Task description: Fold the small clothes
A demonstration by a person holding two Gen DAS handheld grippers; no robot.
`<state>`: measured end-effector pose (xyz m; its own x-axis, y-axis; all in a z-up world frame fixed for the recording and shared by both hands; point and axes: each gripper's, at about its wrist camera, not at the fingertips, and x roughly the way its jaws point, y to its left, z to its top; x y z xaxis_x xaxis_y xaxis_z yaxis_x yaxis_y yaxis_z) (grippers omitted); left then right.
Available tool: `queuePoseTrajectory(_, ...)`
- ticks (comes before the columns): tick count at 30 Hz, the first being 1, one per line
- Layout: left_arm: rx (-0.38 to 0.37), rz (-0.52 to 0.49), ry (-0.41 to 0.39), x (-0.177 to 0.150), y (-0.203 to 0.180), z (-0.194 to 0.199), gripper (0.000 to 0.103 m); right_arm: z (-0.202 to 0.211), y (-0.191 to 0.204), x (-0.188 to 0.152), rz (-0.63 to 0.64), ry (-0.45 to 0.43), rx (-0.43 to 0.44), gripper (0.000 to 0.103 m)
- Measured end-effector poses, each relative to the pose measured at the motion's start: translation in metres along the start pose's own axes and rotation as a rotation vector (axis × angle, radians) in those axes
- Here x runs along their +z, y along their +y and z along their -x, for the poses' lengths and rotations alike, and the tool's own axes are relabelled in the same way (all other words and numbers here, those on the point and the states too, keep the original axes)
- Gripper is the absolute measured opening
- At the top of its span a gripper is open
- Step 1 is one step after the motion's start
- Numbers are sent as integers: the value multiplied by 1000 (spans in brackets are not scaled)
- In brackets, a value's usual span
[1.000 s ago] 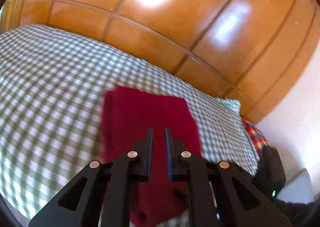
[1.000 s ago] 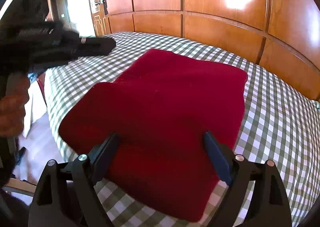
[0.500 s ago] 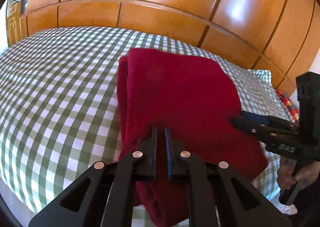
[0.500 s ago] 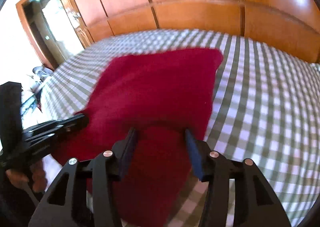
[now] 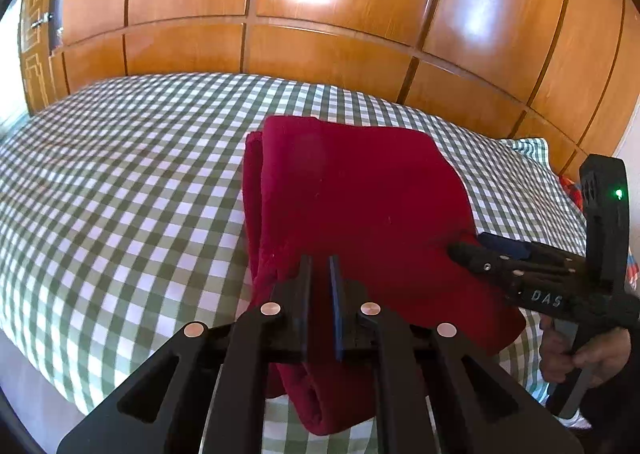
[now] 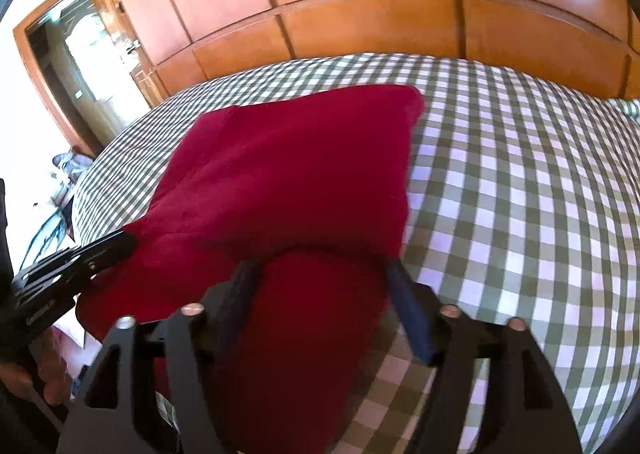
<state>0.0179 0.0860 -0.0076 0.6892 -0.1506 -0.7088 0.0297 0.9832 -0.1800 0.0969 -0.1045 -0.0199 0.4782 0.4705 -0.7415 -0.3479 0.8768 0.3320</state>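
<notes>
A dark red folded garment [image 5: 352, 198] lies on the green-and-white checked bed [image 5: 120, 190]. It also shows in the right wrist view [image 6: 288, 182]. My left gripper [image 5: 319, 266] is nearly shut at the garment's near left edge, with red cloth at its fingers; it also shows in the right wrist view [image 6: 120, 240], touching the cloth's left corner. My right gripper [image 6: 324, 270] is open, with its fingers astride the garment's near right edge. It appears in the left wrist view [image 5: 466, 246] at the cloth's right corner.
Glossy wooden wardrobe panels [image 5: 320, 14] rise behind the bed. A doorway [image 6: 92, 66] opens at the far left in the right wrist view. A red patterned cloth [image 5: 572, 190] lies past the bed's right end. The bed's near edge [image 5: 48, 374] drops to the floor.
Both grippers came in to the garment's near edge, the left from the side and the right swinging right. The right gripper's jaws narrowed from wide open. The near cloth edge now looks lifted.
</notes>
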Motion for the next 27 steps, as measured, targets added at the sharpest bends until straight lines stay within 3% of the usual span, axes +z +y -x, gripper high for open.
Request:
queuePoseTrajectory(5, 18, -14, -16, 1, -3, 6, 9, 18, -8, -1, -24, -11, 14, 79)
queuePoseTrajectory(10, 48, -27, -51, 4, -5, 15, 33, 29, -16, -4, -54, -12, 20, 82)
queuePoseTrajectory(17, 70, -3, -50, 8, 5, 15, 35, 37, -30, -2, -112, -13, 42, 84)
queuePoseTrajectory(20, 76, 9, -55, 9, 8, 15, 53, 44, -40, -4, -149, -11, 56, 85)
queuePoseTrajectory(27, 65, 18, -31, 13, 12, 6, 53, 50, -71, -5, -303, 27, 218, 90)
